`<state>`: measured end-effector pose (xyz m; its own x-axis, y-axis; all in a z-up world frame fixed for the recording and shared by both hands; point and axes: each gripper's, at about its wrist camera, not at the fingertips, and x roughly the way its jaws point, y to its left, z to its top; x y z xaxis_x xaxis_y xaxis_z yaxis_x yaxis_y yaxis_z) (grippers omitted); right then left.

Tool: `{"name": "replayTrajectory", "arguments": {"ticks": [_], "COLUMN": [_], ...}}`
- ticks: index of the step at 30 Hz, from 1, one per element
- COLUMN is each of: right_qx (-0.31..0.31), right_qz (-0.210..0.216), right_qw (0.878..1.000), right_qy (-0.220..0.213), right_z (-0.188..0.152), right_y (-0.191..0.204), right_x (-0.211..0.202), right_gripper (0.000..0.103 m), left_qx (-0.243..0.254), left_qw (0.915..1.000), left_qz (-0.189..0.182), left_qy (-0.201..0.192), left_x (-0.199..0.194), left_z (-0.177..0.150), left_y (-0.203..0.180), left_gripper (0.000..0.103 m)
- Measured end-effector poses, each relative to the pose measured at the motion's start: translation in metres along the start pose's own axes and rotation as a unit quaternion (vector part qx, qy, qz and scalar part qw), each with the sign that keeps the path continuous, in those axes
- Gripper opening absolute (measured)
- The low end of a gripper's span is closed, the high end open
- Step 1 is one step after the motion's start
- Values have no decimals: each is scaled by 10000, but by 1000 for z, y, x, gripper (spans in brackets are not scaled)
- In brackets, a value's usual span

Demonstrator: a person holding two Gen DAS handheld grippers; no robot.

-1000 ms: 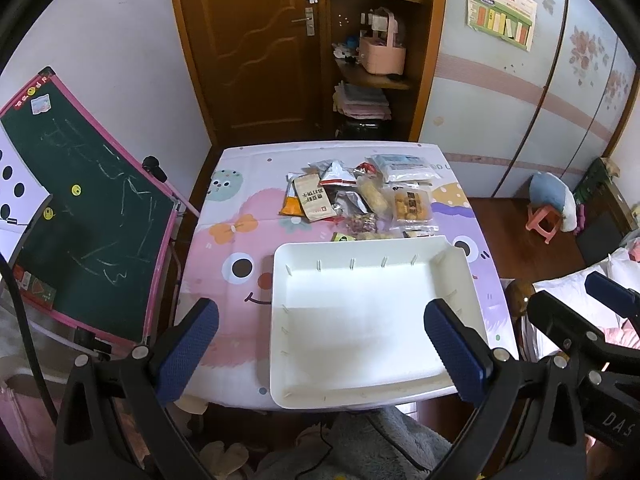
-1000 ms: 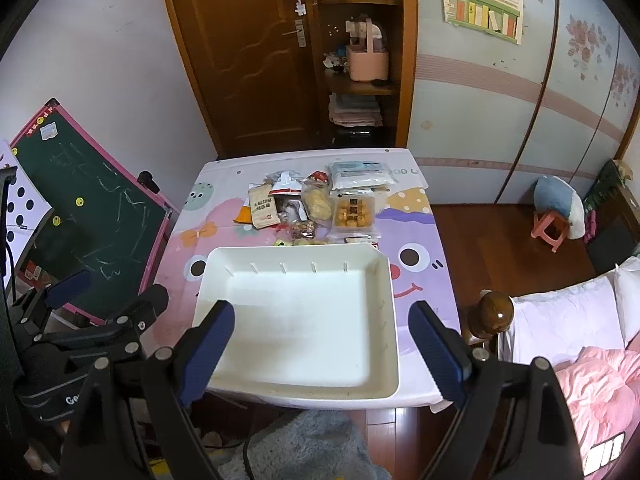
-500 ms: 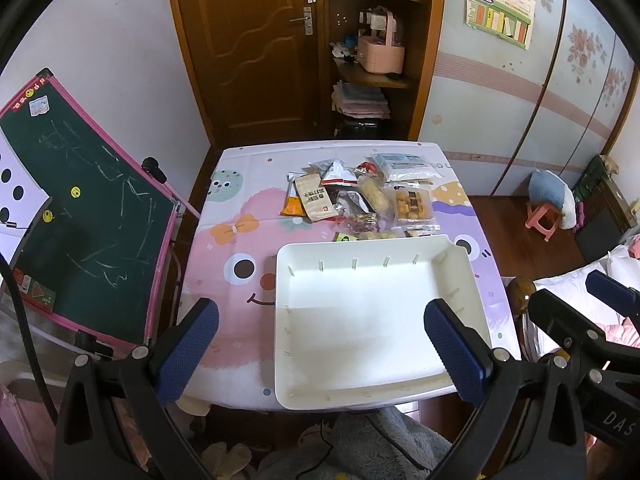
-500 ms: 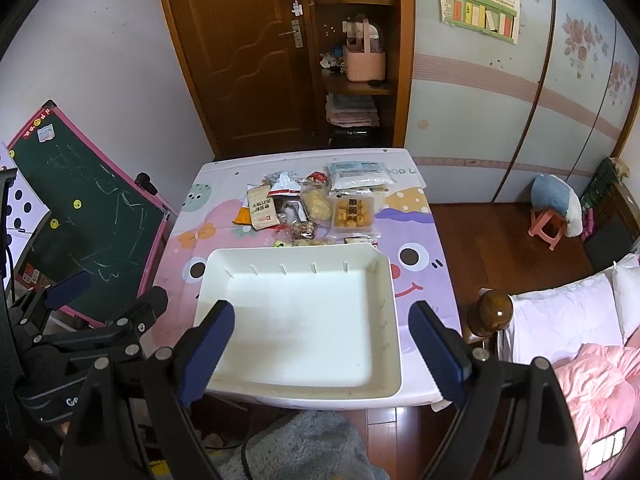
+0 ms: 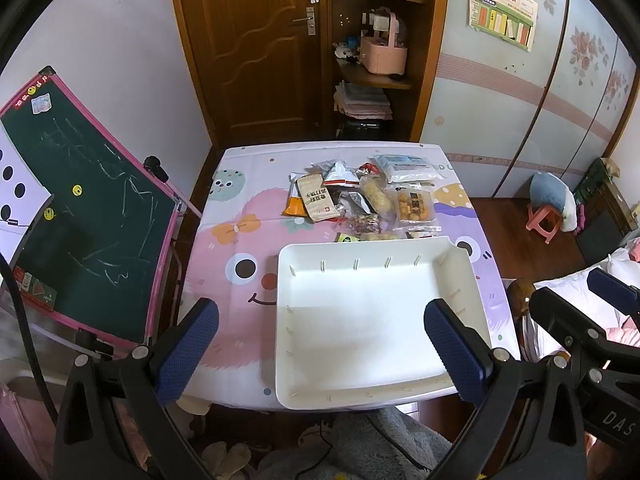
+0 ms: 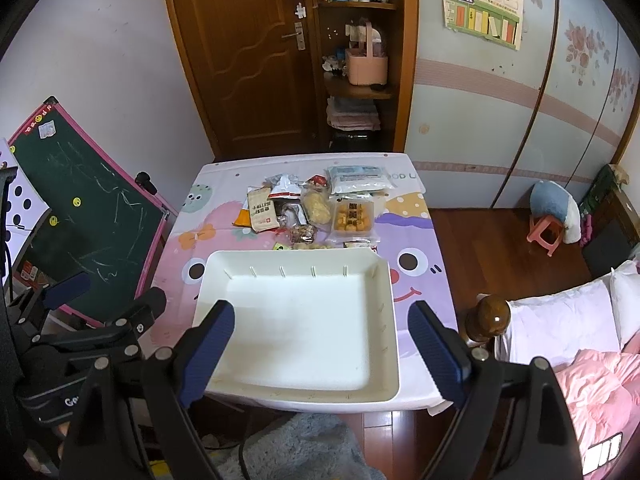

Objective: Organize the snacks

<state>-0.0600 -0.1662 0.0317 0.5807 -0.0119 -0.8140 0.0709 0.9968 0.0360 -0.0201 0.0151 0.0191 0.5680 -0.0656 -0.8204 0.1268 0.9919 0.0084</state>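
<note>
An empty white tray (image 5: pixel 460 276) (image 6: pixel 390 312) sits at the near edge of a small table with a pink cartoon cloth (image 5: pixel 236 236) (image 6: pixel 416 240). Beyond the tray lies a heap of snack packets (image 5: pixel 360 200) (image 6: pixel 316 208): a brown packet (image 5: pixel 316 202), a clear box of yellow pastries (image 5: pixel 414 206) (image 6: pixel 354 216) and a pale blue bag (image 5: pixel 404 168) (image 6: pixel 356 178). My left gripper (image 5: pixel 320 350) hangs open above the tray's near end, nothing between its blue pads. My right gripper (image 6: pixel 322 350) is open too, above the same end, and holds nothing.
A green chalkboard easel (image 5: pixel 80 208) (image 6: pixel 88 216) leans left of the table. A wooden door (image 5: pixel 256 48) and shelf unit (image 5: pixel 376 52) stand behind. To the right are a bed with a wooden post (image 6: pixel 494 316), pink bedding (image 6: pixel 592 392) and a small pink stool (image 6: pixel 546 236).
</note>
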Motion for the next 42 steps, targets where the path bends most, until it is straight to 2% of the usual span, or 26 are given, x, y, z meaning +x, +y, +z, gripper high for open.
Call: {"name": "replayTrajectory", "arguments": {"ticks": [26, 42], "right_qx": [20, -265], "right_qz": [-13, 100], "right_qw": [10000, 9993], "right_qy": [-31, -230], "right_z": [1, 0], "right_y": [-8, -16], "right_x": [-2, -7], "right_gripper": [89, 89], "left_qx": [8, -185], "left_qw": [10000, 9995], "left_qz": [10, 106], "left_qy": [-9, -231], "left_x": [-1, -14], "left_z": [0, -6], "left_y": [-2, -15], "left_gripper": [102, 102]}}
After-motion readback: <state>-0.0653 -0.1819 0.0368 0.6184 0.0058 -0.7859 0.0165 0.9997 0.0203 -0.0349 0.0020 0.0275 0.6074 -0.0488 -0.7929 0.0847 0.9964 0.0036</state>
